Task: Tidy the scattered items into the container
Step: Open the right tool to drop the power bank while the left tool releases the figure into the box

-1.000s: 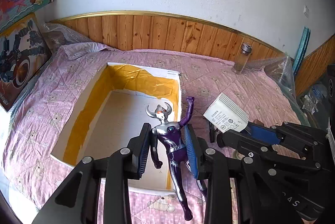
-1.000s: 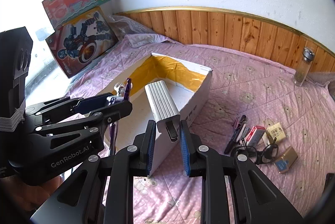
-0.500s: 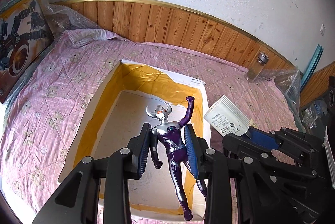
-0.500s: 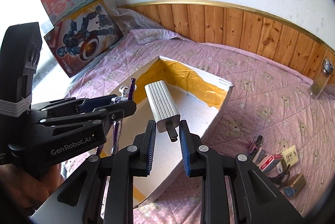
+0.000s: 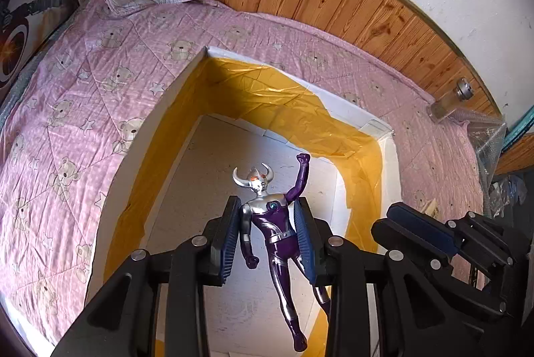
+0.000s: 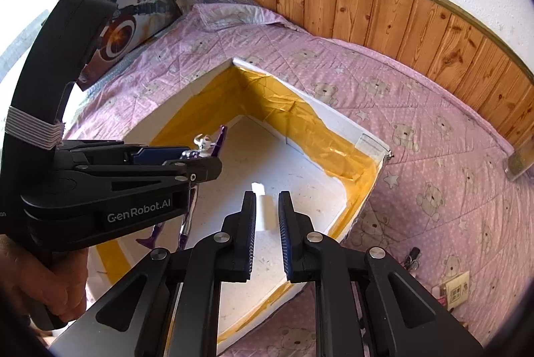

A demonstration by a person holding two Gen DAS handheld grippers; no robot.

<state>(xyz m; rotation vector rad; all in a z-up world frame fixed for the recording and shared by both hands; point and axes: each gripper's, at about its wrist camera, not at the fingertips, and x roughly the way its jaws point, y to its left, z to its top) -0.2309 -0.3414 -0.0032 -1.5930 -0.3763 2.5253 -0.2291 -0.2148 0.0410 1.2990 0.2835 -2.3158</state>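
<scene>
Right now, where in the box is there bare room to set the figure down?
The far floor of the box, along its yellow back walls, is bare. The left gripper holds the figure above it. The near part is crowded: a white block lies below the open right gripper. The quilt left of the box is bare.

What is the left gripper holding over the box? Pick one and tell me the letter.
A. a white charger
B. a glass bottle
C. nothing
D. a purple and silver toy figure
D: the left gripper is closed on the torso of the purple and silver toy figure, which hangs above the inside of the white box.
</scene>
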